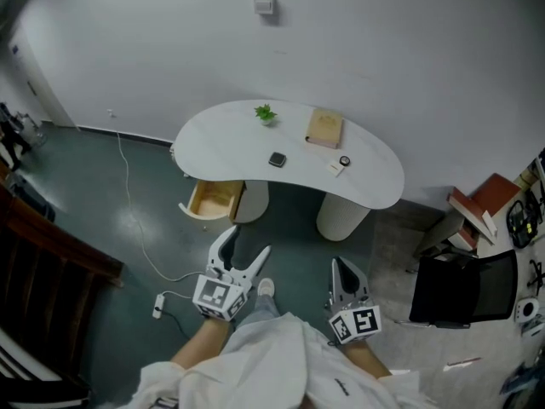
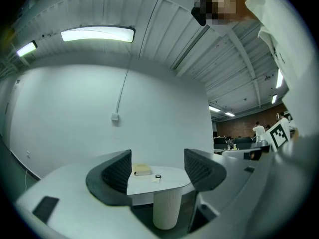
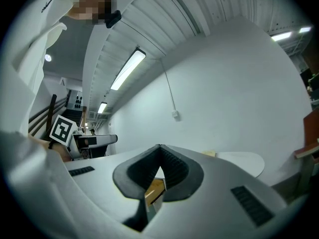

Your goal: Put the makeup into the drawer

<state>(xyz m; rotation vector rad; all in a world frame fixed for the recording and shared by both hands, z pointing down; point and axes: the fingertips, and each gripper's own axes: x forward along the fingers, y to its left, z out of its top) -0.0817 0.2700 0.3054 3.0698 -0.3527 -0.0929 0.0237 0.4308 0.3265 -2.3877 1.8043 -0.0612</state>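
Shirt (image 1: 281, 356) cloth fills the bottom of the head view, closest of all. Past it stands the white desk (image 1: 375, 181), curved like a bean. Under its left end the wooden drawer (image 1: 213, 201) hangs open and looks empty.

On the desk lie a tan book (image 1: 324, 129) and a tiny plant (image 1: 266, 113). The makeup, I think, is the dark compact (image 1: 278, 159) near the middle and the small round pot (image 1: 344, 161) more to the right. A white card (image 1: 337, 169) lies just beside the pot.

Both makeup things look small, light and hard. Their smooth sides may slip. The compact is flat and low, so I would pinch it across two edges. The pot is round, so a gentle squeeze across its sides seems best. Too hard a squeeze could pop it out.

Both arms reach forward, held level and pointing at the desk, well apart from it. The left tongs (image 1: 247, 244) stand wide open with nothing in them. The right tongs (image 1: 343, 267) are closed, tips touching, and hold nothing.
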